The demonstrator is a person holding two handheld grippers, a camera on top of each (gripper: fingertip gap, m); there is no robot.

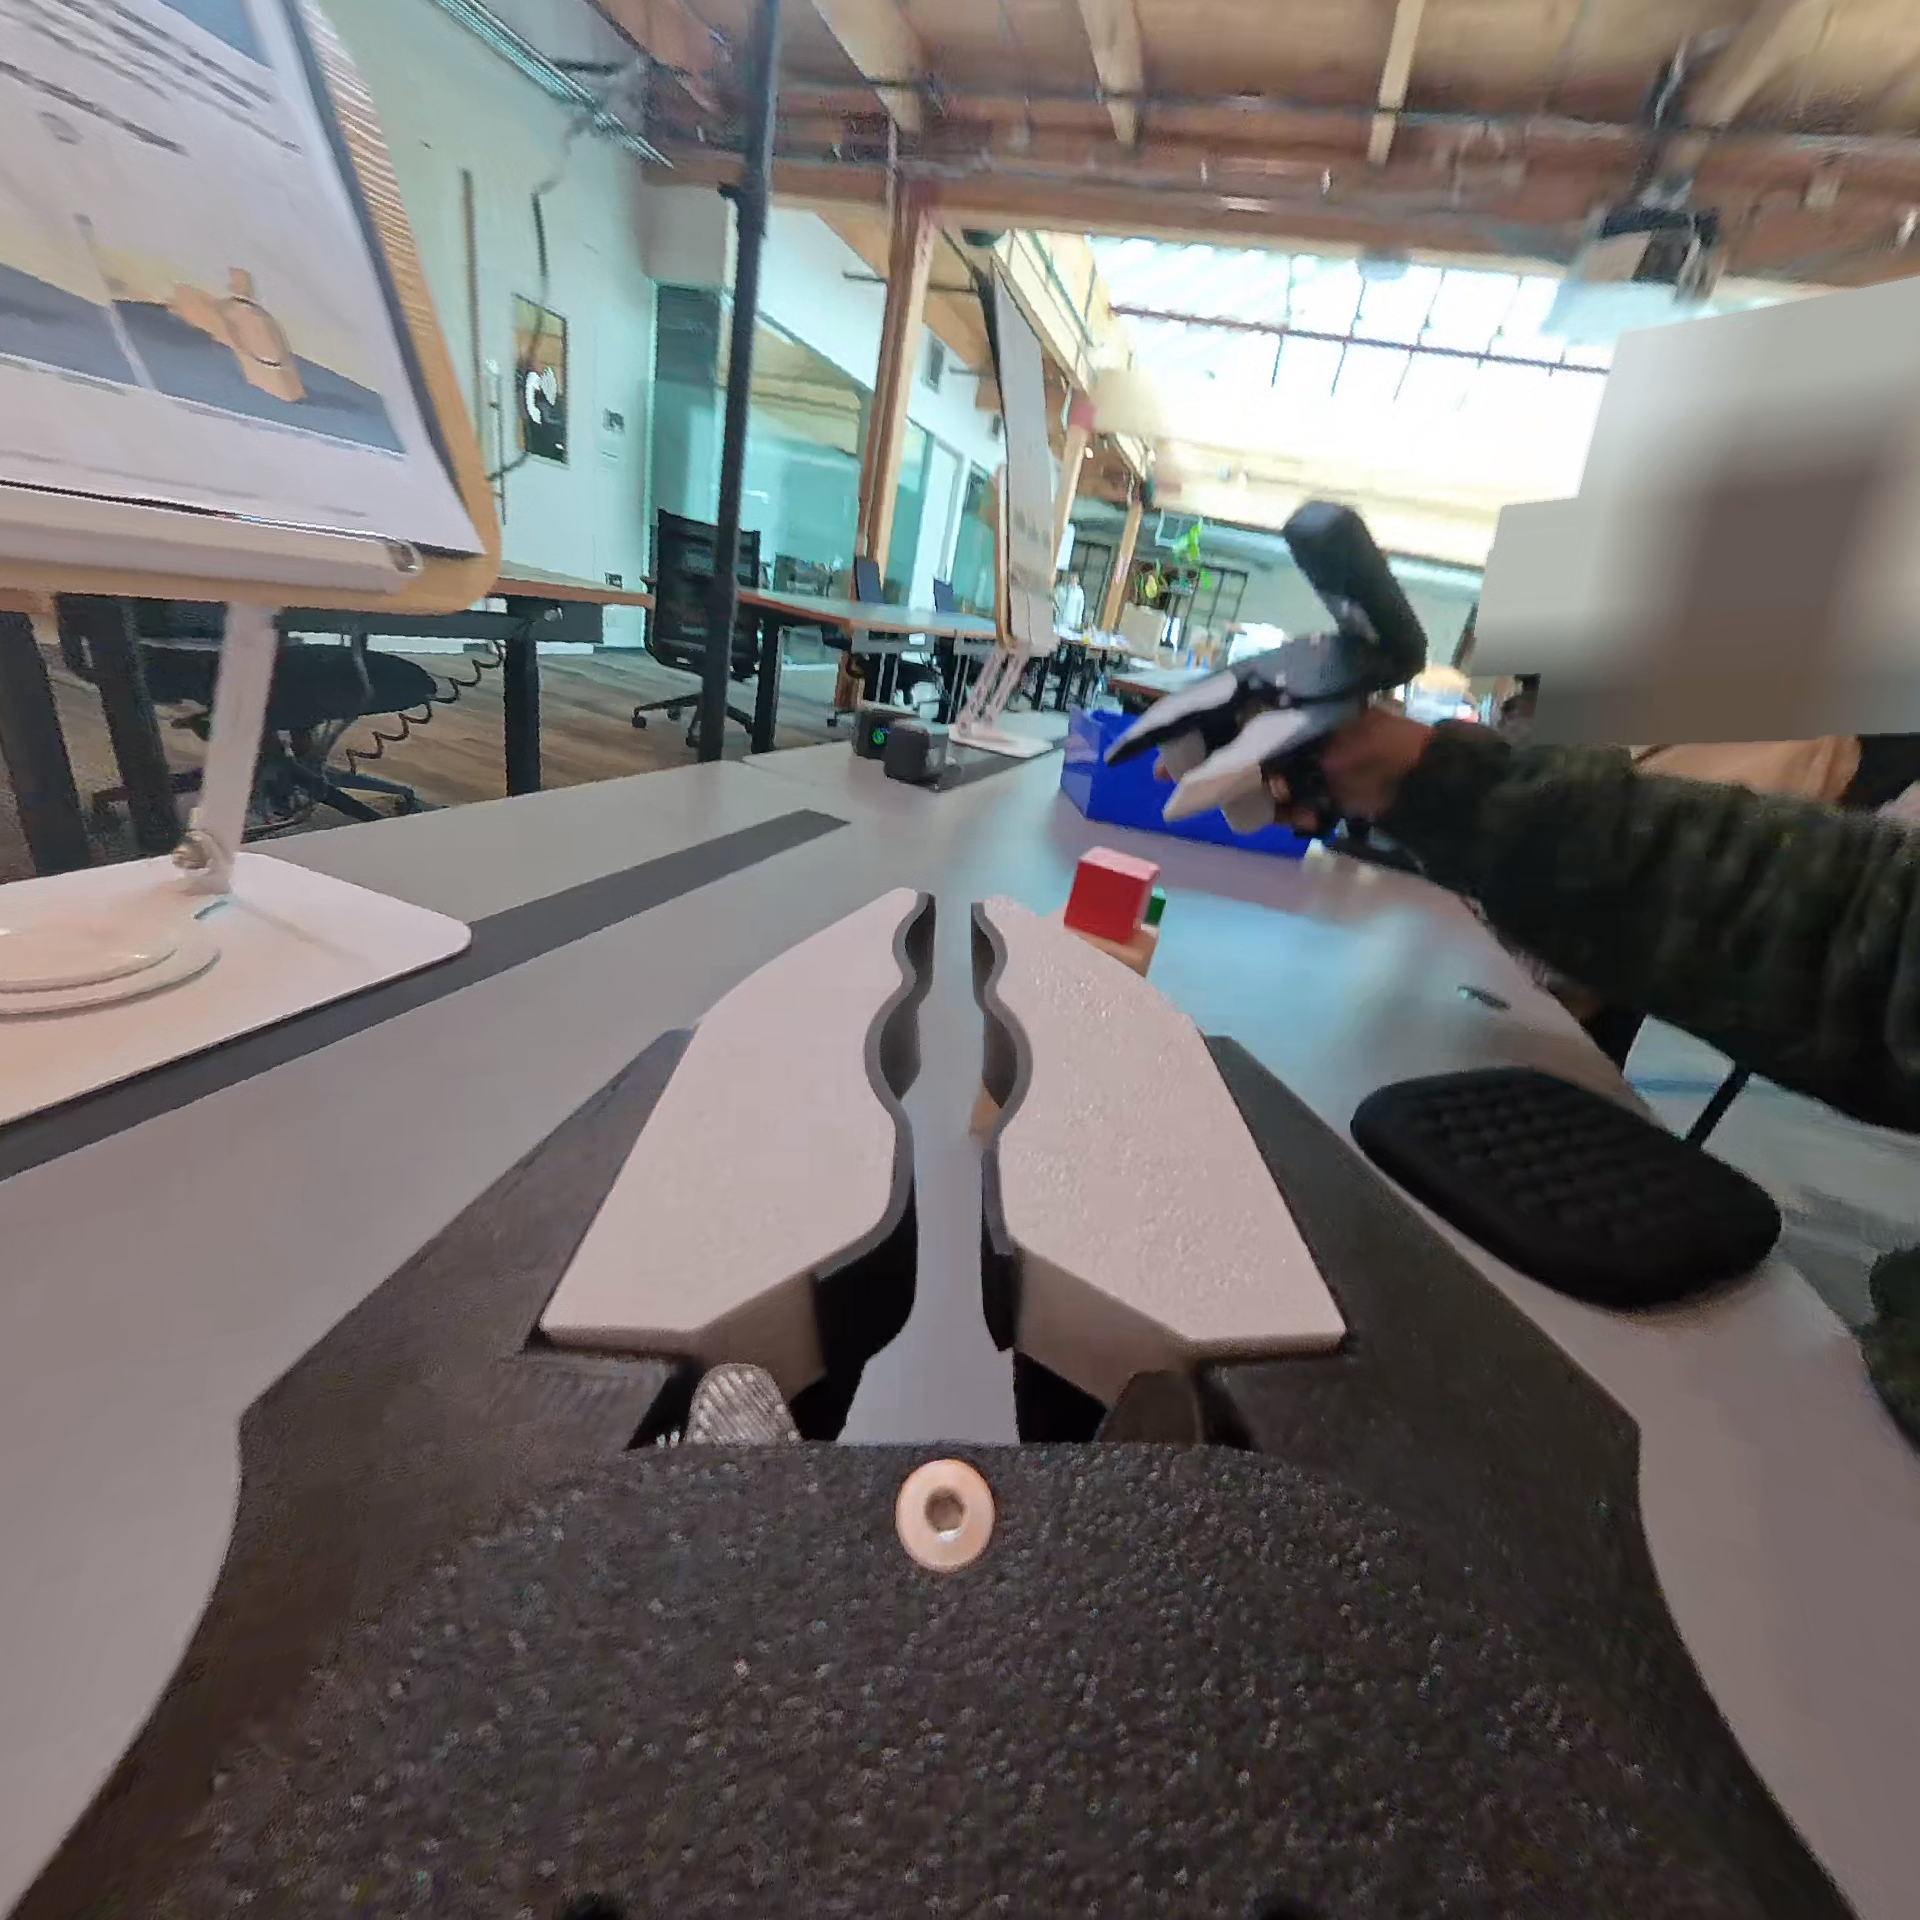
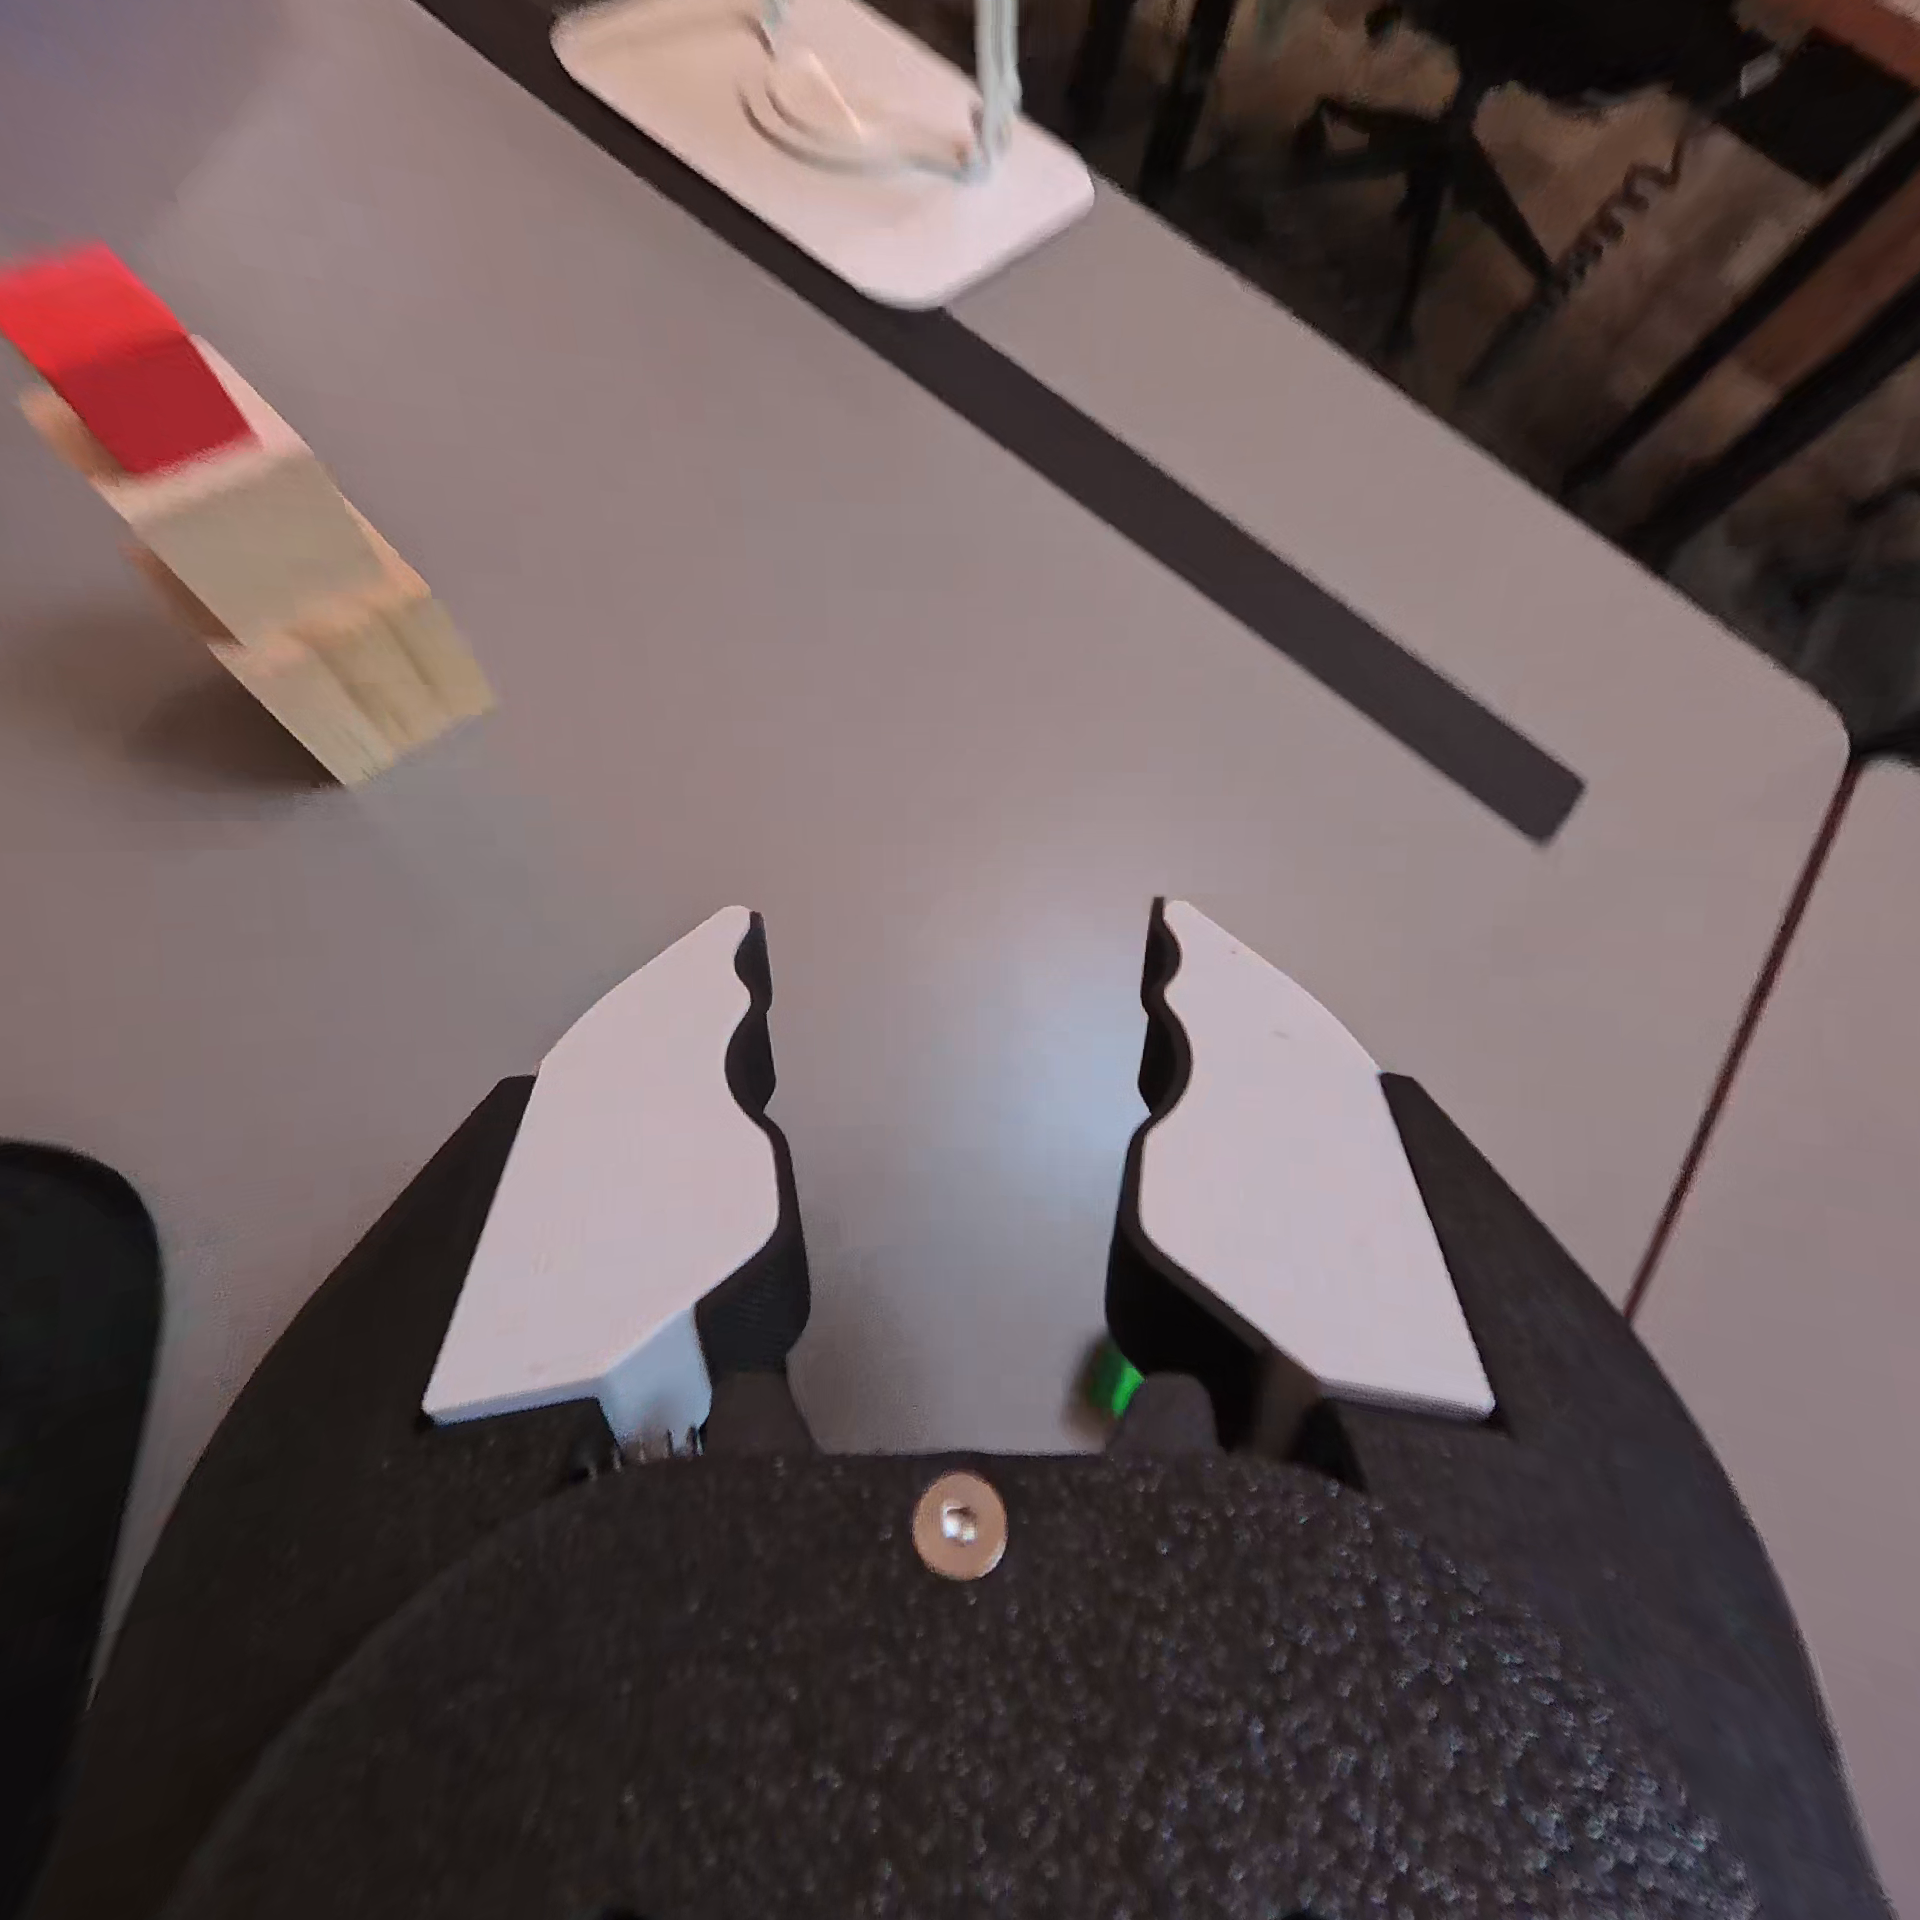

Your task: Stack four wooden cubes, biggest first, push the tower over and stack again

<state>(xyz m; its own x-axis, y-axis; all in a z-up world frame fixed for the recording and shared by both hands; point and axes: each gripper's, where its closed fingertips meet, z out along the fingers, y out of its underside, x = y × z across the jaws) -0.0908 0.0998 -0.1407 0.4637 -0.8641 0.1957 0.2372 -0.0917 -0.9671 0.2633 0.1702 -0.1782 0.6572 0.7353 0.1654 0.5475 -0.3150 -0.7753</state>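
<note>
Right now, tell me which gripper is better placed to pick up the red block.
Probably the right gripper: its fingers are spread wide, empty, raised above the red block. The left gripper sits low with fingers nearly closed, so it would have to open first.

L tongs nearly closed, narrow slit, nothing held, low. R tongs wide apart, bare, raised; sleeved arm extended.

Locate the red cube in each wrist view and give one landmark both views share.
Left wrist view: the red cube sits right of centre, just beyond the left gripper, on top of a pale wooden block.
Right wrist view: the red cube is at the upper left edge, on the wooden block.
Shared landmark: the white stand base beside the dark strip.
</note>
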